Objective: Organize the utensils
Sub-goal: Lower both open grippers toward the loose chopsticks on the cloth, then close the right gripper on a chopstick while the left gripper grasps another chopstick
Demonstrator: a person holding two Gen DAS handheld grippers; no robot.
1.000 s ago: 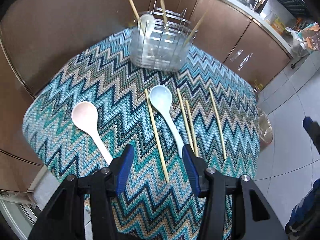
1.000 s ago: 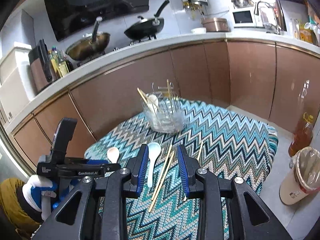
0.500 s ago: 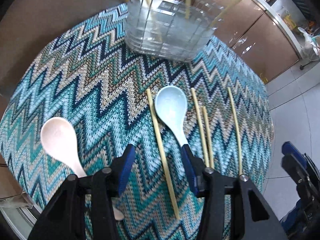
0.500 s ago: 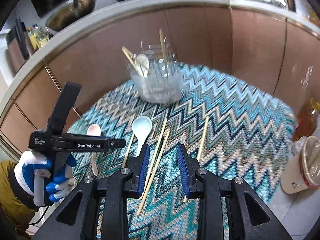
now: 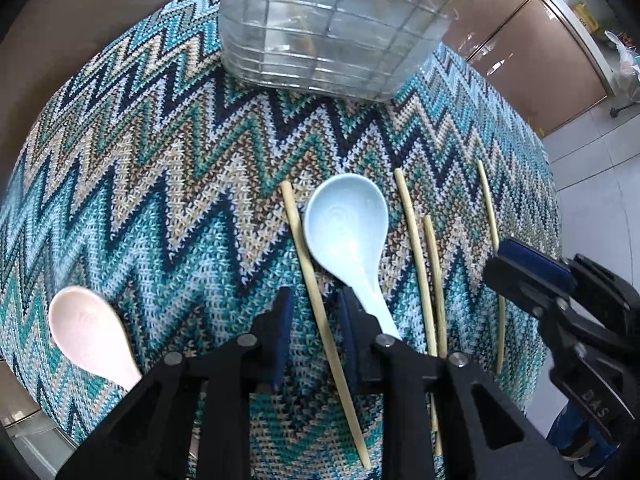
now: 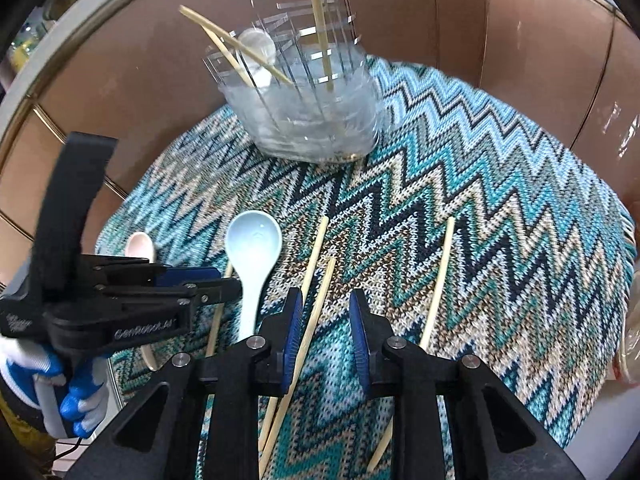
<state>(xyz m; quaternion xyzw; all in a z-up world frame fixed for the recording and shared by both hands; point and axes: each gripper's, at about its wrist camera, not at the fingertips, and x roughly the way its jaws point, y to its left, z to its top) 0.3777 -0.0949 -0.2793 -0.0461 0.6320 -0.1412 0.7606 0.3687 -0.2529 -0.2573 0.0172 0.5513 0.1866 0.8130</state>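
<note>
Both grippers dropped toward the zigzag cloth (image 5: 168, 184) & tilted down vs 1 s ago; utensils look bigger now; L gripper (image 5: 316, 326) jaws just been closing, a single chopstick (image 5: 320, 312) now between them, pads not clearly touching it; before it hung further back over the cloth; clear holder (image 5: 332, 36) now cut off at top of L view; R gripper (image 6: 326, 332) jaws closing a bit, now over a chopstick pair (image 6: 316, 304), one stick by its L pad; counter, stove gone from R view; R gripper now seen in L view.
</note>
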